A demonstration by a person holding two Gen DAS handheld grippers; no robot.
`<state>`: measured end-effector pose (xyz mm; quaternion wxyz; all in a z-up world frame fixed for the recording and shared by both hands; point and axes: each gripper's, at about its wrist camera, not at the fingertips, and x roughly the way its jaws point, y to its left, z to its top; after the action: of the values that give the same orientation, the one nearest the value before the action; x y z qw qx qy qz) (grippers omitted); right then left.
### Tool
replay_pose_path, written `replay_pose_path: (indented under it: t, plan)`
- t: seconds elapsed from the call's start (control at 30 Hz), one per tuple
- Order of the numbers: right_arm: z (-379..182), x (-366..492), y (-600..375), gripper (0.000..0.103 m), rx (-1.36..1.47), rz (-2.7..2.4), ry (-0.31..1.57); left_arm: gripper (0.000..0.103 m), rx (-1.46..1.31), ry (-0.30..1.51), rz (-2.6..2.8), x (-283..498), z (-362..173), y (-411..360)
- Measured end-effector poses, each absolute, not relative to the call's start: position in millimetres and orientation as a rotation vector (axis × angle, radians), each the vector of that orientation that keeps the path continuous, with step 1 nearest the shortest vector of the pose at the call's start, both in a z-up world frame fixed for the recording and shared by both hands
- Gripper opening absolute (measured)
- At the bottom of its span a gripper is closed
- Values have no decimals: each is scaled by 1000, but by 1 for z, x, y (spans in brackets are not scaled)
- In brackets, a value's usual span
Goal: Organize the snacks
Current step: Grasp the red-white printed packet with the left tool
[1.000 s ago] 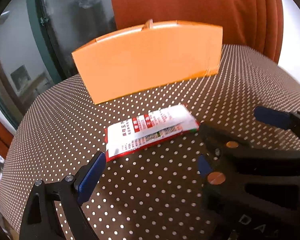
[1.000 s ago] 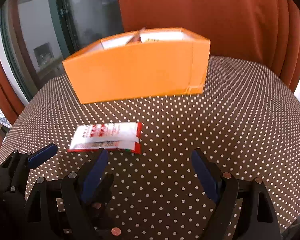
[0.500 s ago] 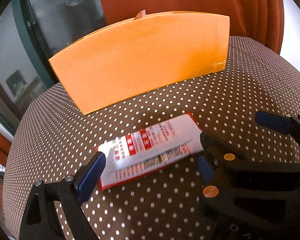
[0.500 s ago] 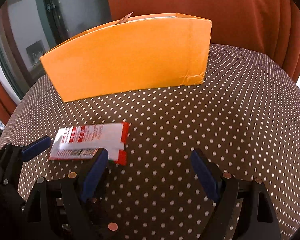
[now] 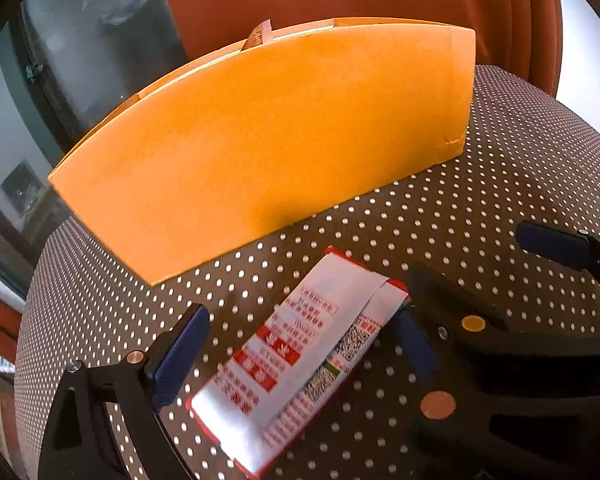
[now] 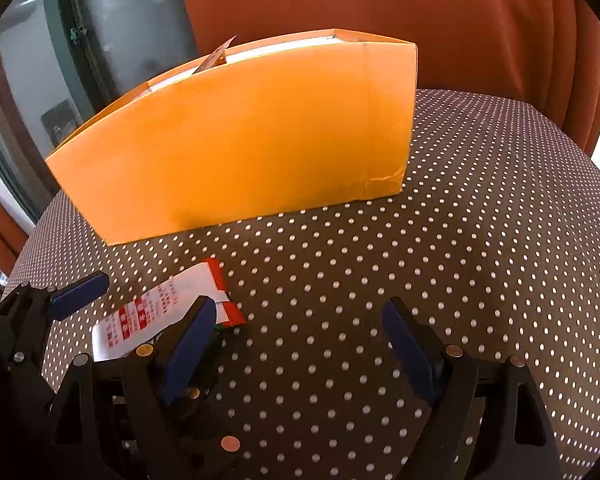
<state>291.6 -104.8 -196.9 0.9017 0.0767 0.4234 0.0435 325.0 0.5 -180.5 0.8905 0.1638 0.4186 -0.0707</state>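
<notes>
One snack packet (image 5: 300,364), white w/ red edges and red print, lies flat on the brown polka-dot tablecloth (image 5: 480,216), just in front of the orange box (image 5: 260,140). Packet and box sit near each other but apart, a strip of cloth showing btwn them. Box stands upright; a thin card tab (image 5: 259,35) pokes up above its top edge towards the back, and what's inside can't be made out from either cam.

Left gripper (image 5: 300,344) is low over the cloth w/ jaws spread wide, the packet lying btwn its two blue-padded fingers (image 5: 180,350), running diagonally from near the cam up towards the box. Can't tell if either pad touches it; nothing is pinched.

Right gripper (image 6: 300,344) hangs just beside the left one, jaws spread too, holding nothing, only bare cloth btwn its fingers (image 6: 410,350). In the right wrist view the packet (image 6: 160,312) is off to the left, partly behind the right gripper's left finger, w/ the left gripper (image 6: 128,304) straddling it. Orange box (image 6: 240,140) fills the middle of that view, rust-orange curtain (image 6: 380,20) behind it
</notes>
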Motion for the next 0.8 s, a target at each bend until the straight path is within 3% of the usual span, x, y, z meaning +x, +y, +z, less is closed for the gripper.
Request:
replay_pose_path:
  t: [0.3, 0.47, 0.67, 0.73, 0.8]
  plan:
    - [-200, 305, -106, 87, 192, 98, 883, 101, 159, 937, -227, 357, -187, 24]
    - [-201, 312, -108, 87, 210, 105, 899, 97, 121, 931, -258, 363, -189, 30]
    - [-202, 308, -108, 88, 202, 91, 896, 75, 119, 914, -272, 356, -184, 27]
    - [-203, 304, -107, 88, 199, 89, 899, 62, 107, 901, -261, 343, -184, 25]
    - [-201, 301, -107, 88, 198, 89, 903, 58, 93, 896, -238, 338, -183, 24]
